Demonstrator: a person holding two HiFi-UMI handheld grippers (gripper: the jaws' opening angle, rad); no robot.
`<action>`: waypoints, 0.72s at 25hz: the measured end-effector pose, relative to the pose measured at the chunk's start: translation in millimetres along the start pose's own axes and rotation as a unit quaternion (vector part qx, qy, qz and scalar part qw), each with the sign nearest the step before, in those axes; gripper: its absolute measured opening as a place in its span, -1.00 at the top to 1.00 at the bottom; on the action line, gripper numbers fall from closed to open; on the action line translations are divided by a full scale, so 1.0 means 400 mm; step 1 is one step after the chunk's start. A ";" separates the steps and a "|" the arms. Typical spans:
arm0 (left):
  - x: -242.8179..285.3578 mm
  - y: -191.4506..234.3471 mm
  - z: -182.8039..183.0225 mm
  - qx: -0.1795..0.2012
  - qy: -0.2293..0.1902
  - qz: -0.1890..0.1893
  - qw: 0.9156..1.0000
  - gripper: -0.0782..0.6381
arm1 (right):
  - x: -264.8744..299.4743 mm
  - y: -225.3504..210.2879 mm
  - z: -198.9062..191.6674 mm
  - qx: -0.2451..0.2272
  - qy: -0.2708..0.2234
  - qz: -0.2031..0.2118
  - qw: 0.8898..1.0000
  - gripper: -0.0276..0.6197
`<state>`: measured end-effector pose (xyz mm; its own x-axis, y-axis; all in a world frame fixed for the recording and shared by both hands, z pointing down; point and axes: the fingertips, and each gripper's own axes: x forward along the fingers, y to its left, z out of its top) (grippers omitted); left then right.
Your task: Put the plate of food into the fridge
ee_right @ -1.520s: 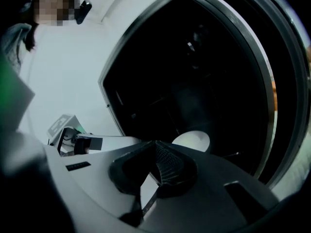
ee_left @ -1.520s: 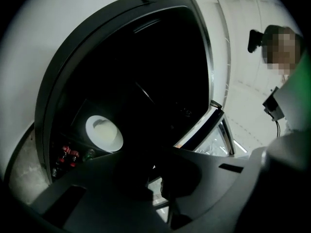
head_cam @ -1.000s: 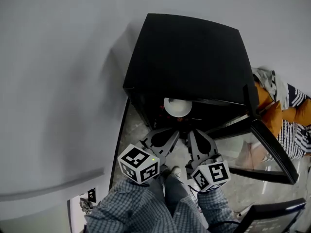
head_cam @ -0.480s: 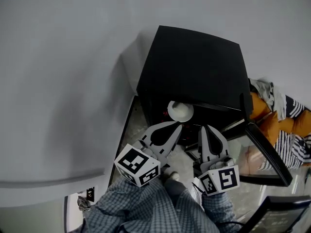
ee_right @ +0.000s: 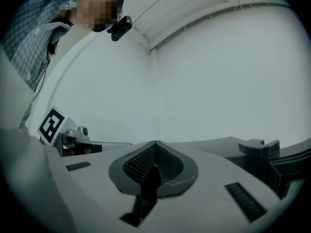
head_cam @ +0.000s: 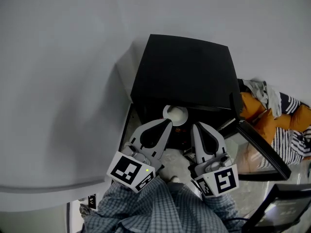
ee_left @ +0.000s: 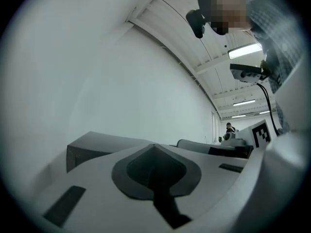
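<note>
From above, the black fridge stands against the wall with its glass door swung open to the right. A white plate sits inside, just under the top's front edge; the food on it is hard to make out. My left gripper points at the opening, its tips just short of the plate, jaws shut and empty. My right gripper lies beside it, also shut on nothing. Both gripper views tilt upward: the left gripper and right gripper show closed jaws against wall and ceiling.
A white wall runs along the left and behind the fridge. Orange and striped cloth lies to the right, past the door. A dark frame sits at the bottom right. My checked sleeves fill the lower middle.
Both grippers have spread slightly apart and shifted with the moving head view. The plate stays in the fridge and the door stays open.
</note>
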<state>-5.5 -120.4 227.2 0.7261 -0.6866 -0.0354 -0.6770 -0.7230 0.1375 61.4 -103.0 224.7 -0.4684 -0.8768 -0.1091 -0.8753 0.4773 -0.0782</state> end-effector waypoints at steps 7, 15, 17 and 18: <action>0.015 -0.023 -0.025 0.018 0.019 -0.014 1.000 0.76 | -0.006 -0.016 0.004 0.007 -0.001 -0.002 1.000 0.89; 0.025 -0.033 -0.017 0.029 0.009 -0.028 0.999 0.76 | 0.001 0.004 0.022 0.002 -0.013 0.007 1.000 0.89; 0.027 -0.036 -0.016 0.028 0.011 -0.034 0.999 0.76 | -0.001 0.005 0.017 -0.004 -0.011 0.010 1.000 0.89; 0.028 -0.038 -0.015 0.027 0.013 -0.036 0.999 0.76 | -0.003 0.004 0.013 -0.006 -0.009 0.012 1.000 0.89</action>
<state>13.8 -116.6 230.8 0.7757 -0.6308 -0.0182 -0.6276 -0.7741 0.0825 61.2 -101.0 219.5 -0.4870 -0.8640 -0.1278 -0.8655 0.4971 -0.0625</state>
